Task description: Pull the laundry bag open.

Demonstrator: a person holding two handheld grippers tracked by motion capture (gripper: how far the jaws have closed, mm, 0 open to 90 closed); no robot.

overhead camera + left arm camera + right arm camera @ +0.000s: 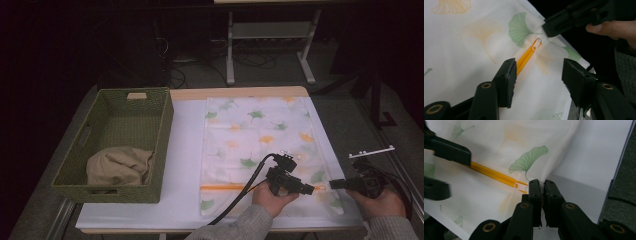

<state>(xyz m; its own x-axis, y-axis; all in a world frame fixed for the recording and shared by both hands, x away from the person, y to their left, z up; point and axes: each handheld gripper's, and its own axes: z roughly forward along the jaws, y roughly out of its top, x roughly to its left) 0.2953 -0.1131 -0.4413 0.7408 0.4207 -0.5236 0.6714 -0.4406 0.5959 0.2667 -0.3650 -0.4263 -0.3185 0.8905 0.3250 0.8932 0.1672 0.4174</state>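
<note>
A white mesh bag printed with green and orange leaves lies flat on the table. An orange zipper runs across its near end. In the right gripper view my right gripper is shut on the bag's fabric edge, just past the zipper's end. My left gripper hovers open over the zipper, a jaw on either side and neither pad touching it. From the left gripper view, the right gripper pinches the cloth beside the zipper pull. In the high view the two grippers face each other tip to tip.
A green woven basket stands at the table's left with a beige cloth bunched in its near end. The white table cover lies bare between basket and bag. The table's right edge runs close to my right hand.
</note>
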